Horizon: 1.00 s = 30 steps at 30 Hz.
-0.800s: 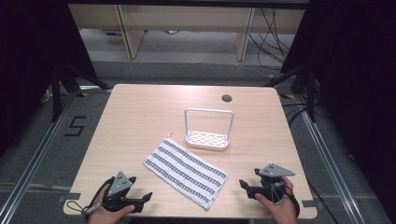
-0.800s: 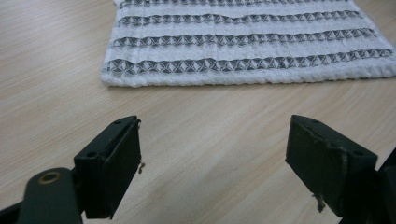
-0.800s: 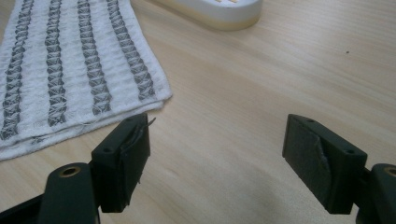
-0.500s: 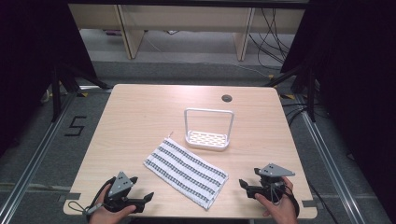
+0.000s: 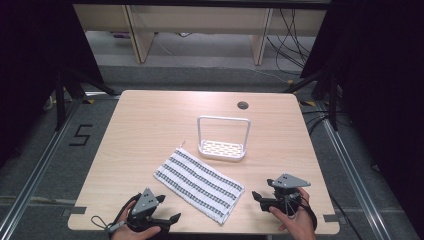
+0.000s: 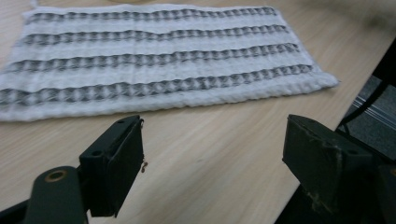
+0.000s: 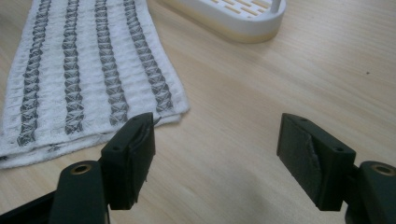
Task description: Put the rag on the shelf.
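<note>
Striped dish towel (image 5: 199, 184) lies flat on the counter (image 5: 150, 125), diagonal near the front edge, between the 2 tools and just in front of the white caddy rack (image 5: 223, 139), not touching it. Looks like the approach step: left tool (image 5: 170, 219) and right tool (image 5: 257, 197) both hover low with jaws spread wide, nothing between them, each aimed at a near edge of the towel; the next move probably calls for each to close in on a corner or hem and pinch cloth without dragging it. Count: 1 towel, 1 rack, 2 tools.
</note>
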Motion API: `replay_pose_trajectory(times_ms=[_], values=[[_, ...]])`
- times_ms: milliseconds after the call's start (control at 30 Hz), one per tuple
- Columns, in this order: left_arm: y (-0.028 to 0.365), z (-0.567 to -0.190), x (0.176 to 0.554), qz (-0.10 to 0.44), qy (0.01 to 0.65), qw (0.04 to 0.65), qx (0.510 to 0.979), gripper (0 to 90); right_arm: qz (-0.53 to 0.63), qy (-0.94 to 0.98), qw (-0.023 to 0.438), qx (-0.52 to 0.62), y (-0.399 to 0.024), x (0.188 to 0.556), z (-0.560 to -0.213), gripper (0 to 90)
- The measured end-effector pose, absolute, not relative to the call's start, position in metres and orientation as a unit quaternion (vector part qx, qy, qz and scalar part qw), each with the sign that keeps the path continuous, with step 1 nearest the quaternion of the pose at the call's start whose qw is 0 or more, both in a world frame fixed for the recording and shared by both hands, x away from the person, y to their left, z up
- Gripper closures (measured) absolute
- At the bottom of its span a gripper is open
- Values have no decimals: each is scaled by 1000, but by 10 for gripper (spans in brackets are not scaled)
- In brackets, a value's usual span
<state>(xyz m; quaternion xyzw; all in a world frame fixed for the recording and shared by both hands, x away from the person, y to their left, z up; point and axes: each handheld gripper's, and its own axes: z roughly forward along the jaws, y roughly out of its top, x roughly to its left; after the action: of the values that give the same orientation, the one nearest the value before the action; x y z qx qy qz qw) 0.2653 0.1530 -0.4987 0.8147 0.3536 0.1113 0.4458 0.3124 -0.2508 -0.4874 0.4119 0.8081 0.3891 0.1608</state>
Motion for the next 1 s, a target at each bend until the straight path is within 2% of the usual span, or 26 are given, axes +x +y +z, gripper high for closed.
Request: replay_pose_trajectory(times_ms=[167, 267, 300, 567, 600, 633, 1000], values=[[138, -500, 264, 106, 339, 442, 824, 196, 377, 815, 151, 414, -241, 312, -487, 319], [132, -499, 266, 107, 323, 430, 836, 196, 376, 824, 158, 395, -237, 316, -488, 335], [128, -500, 265, 100, 329, 444, 827, 196, 375, 829, 170, 379, -237, 319, -488, 343], [104, -496, 272, 71, 314, 459, 828, 210, 369, 837, 161, 371, -228, 325, -490, 373], [103, -496, 273, 71, 311, 453, 833, 213, 364, 837, 146, 381, -227, 324, -489, 377], [98, -496, 275, 64, 307, 453, 835, 213, 368, 840, 162, 366, -228, 327, -490, 379], [71, -494, 284, 53, 277, 441, 852, 221, 356, 854, 152, 347, -213, 335, -492, 410]])
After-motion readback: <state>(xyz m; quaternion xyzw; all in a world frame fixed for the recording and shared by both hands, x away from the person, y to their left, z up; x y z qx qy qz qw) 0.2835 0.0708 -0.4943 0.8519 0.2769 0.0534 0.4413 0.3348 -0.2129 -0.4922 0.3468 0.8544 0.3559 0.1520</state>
